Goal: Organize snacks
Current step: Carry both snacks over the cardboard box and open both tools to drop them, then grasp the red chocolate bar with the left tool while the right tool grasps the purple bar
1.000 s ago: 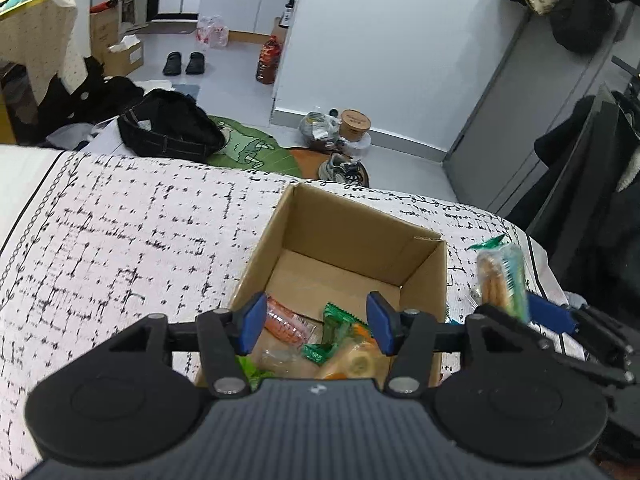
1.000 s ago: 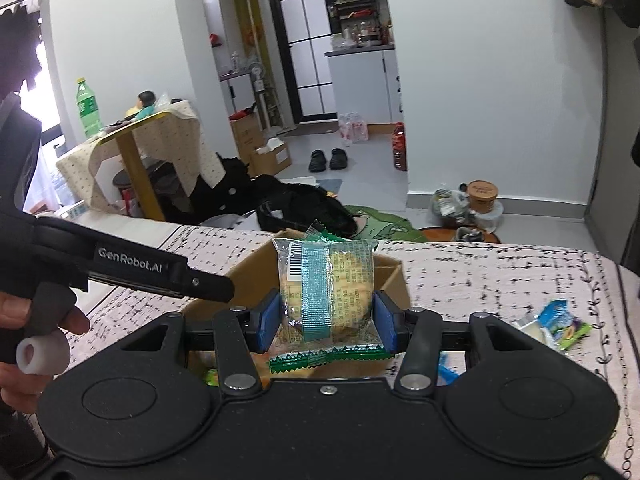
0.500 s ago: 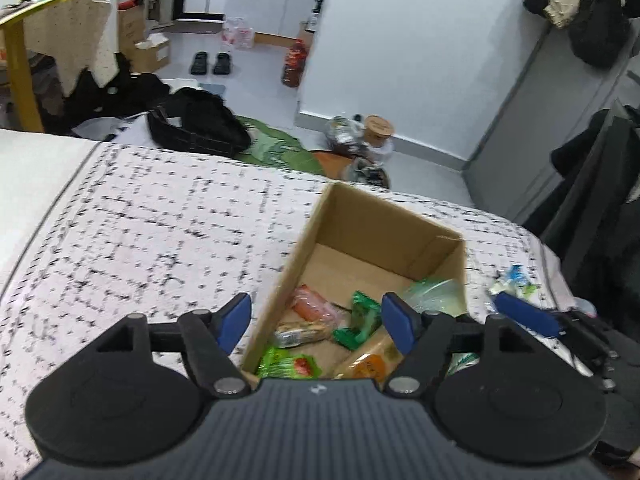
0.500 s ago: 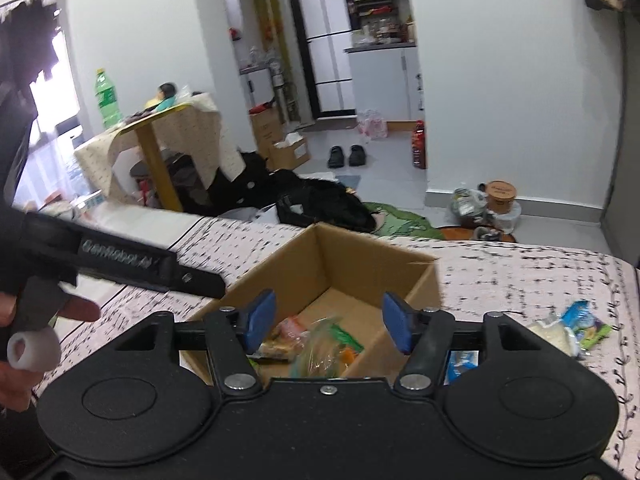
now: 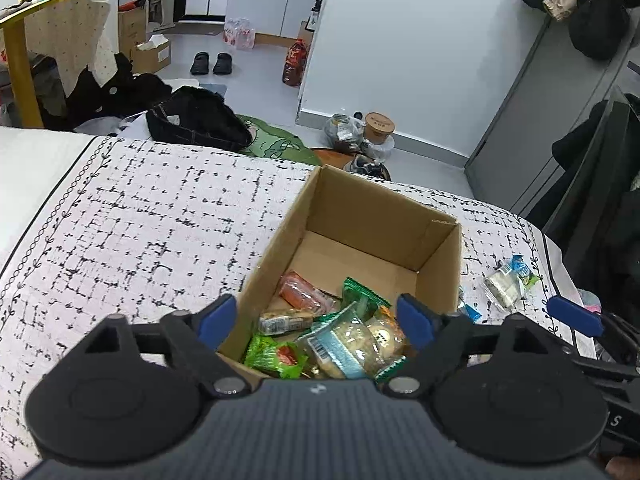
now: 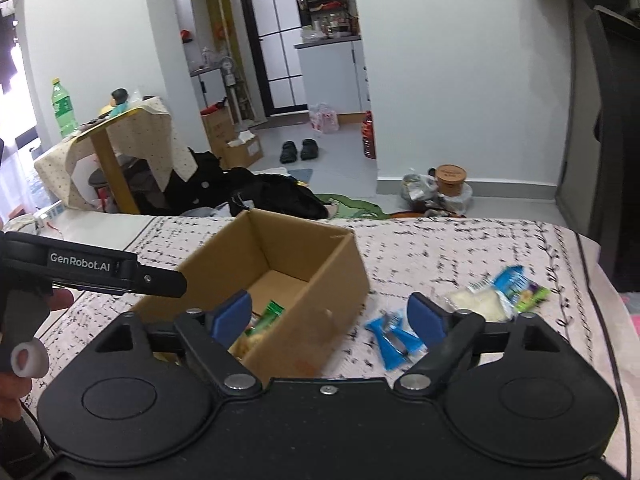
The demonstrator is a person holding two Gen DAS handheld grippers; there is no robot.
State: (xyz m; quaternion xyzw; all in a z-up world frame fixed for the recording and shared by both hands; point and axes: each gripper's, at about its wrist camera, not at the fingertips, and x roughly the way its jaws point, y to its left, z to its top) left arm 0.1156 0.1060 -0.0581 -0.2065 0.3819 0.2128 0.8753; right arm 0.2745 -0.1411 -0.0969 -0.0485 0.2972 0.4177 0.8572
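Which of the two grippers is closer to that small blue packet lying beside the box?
Right. The right gripper opens just above the blue packet; the left gripper is over the cardboard box.

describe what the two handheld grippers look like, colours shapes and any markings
Both are matt black plastic. The left gripper and right gripper each have a ribbed body, two round discs, silver pivot screws and blue finger pads. From the right wrist, the left one's side reads GenRobot.AI in white, with a white ring at its handle.

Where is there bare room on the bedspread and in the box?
The bedspread left of the cardboard box is bare. The box's far half shows bare floor; its near end is crowded with snack packets. Right of the box lie the blue packets and a white packet.
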